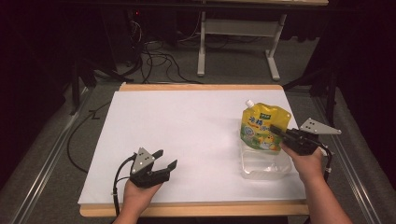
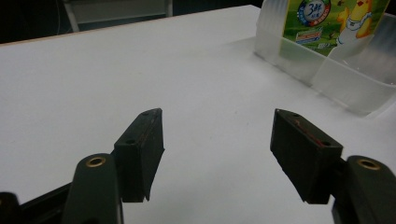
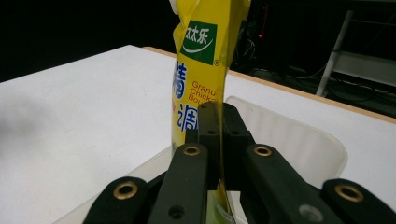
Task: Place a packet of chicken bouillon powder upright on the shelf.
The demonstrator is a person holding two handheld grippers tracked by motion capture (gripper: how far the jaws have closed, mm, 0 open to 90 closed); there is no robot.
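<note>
The yellow pouch (image 1: pixel 264 128) stands up in the clear plastic box (image 1: pixel 264 169) on the right side of the white bench (image 1: pixel 187 140) — the right tool (image 1: pixel 276 132) pinches its edge tight — while the left tool (image 1: pixel 164 158) rests spread wide, holding nothing.

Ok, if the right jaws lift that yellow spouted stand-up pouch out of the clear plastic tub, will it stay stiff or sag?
The yellow spouted pouch is probably floppy: the right gripper pinches its thin edge flat. It stands upright in the clear plastic tub, so it likely sags little. The glossy film may slip.
</note>
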